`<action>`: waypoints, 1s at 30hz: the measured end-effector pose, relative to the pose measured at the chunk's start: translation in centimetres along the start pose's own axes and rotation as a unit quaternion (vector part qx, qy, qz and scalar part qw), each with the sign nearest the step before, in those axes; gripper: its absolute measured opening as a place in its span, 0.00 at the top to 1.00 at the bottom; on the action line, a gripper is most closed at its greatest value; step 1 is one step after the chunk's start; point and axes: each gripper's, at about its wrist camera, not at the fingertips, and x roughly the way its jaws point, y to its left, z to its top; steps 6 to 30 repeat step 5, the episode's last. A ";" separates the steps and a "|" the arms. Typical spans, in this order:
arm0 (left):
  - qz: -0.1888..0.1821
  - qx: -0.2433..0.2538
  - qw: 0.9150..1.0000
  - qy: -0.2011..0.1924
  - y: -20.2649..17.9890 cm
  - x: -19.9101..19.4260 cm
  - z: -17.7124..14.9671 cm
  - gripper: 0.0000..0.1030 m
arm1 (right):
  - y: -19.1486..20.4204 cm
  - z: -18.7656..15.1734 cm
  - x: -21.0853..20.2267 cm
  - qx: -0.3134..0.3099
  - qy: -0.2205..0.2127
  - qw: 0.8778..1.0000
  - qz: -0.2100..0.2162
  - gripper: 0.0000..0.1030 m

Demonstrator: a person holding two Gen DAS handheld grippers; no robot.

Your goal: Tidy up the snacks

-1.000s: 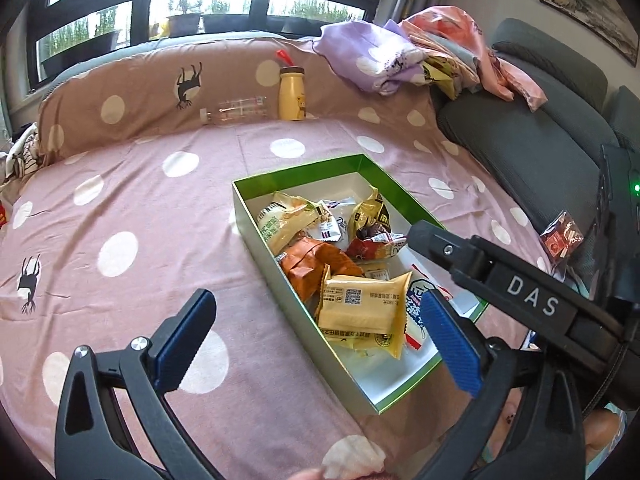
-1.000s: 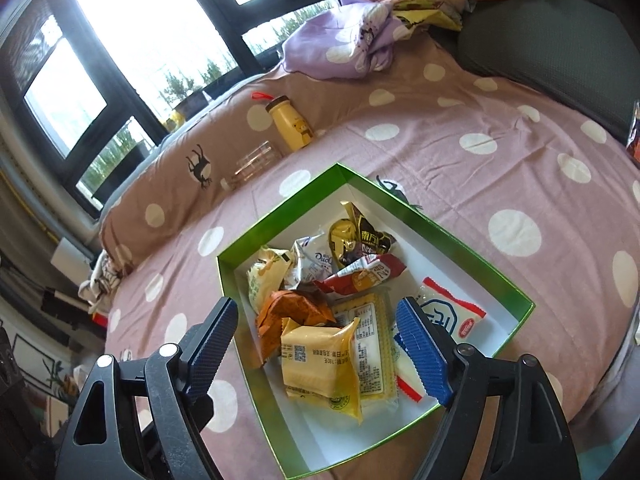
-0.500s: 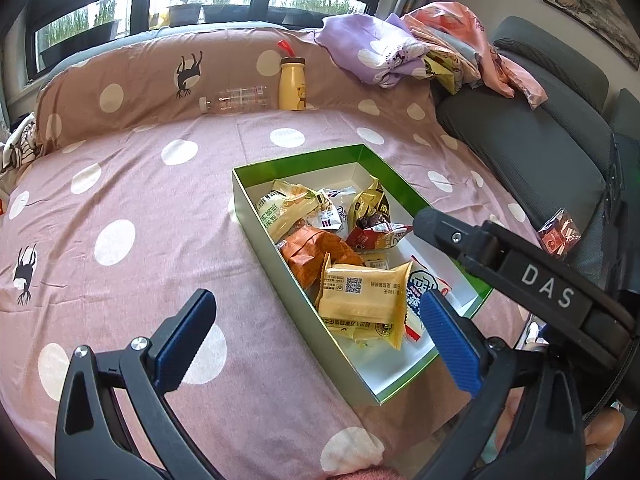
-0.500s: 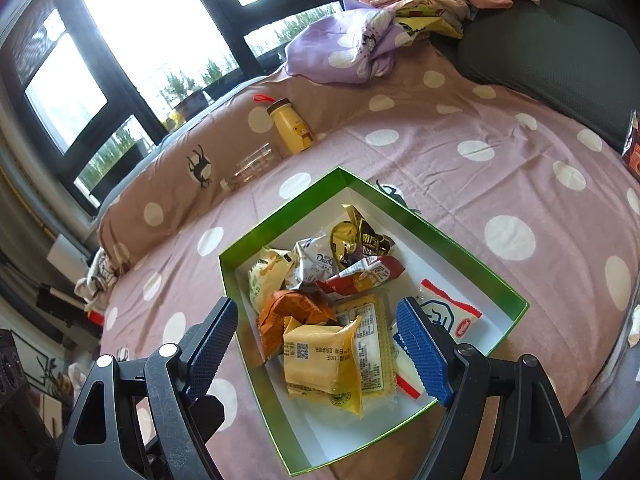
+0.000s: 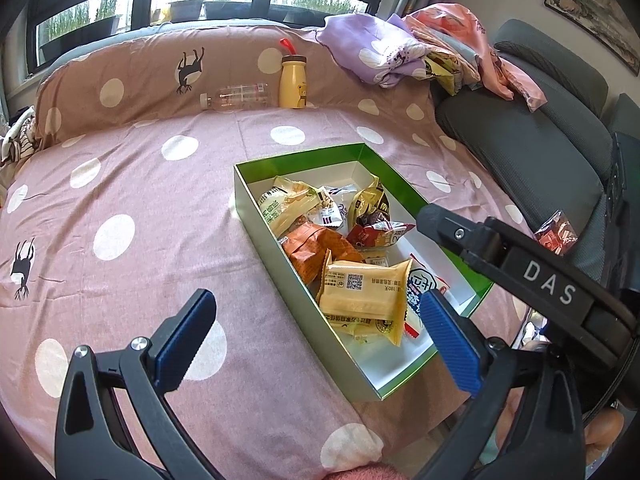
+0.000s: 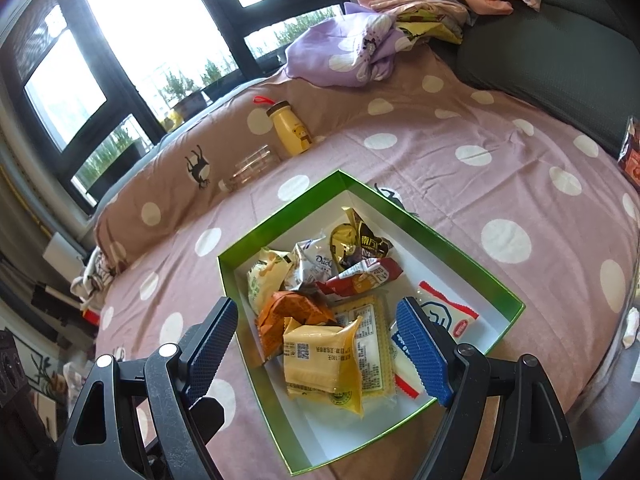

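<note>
Nothing in the scene has shifted since the earlier frames; only slight reframing in both views. Green box [image 5: 256, 208] sits on the pink dotted bedspread [image 5: 120, 184], its near corner close to the bed's near edge, with open cloth to the left and far side. Left gripper [image 5: 316, 336] hangs over that edge, angled down, jaws released, holding nothing. Right gripper [image 6: 320, 344] hovers above the box's near end, jaws spread, empty. Crinkly foil snack packets [image 6: 320, 304] lie heaped inside; yellow packet [image 6: 320, 356] lies nearest.
</note>
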 end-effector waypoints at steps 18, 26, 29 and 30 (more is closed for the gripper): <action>-0.001 -0.005 1.000 -0.001 0.2 -0.2 -0.3 0.01 | 0.0 0.2 -0.5 -0.006 -0.005 1.000 -0.014 0.20; -0.001 -0.005 1.000 -0.001 0.2 -0.2 -0.3 0.01 | 0.0 0.2 -0.5 -0.006 -0.005 1.000 -0.014 0.20; -0.001 -0.005 1.000 -0.001 0.2 -0.2 -0.3 0.01 | 0.0 0.2 -0.5 -0.006 -0.005 1.000 -0.014 0.20; -0.001 -0.005 1.000 -0.001 0.2 -0.2 -0.3 0.01 | 0.0 0.2 -0.5 -0.006 -0.005 1.000 -0.014 0.20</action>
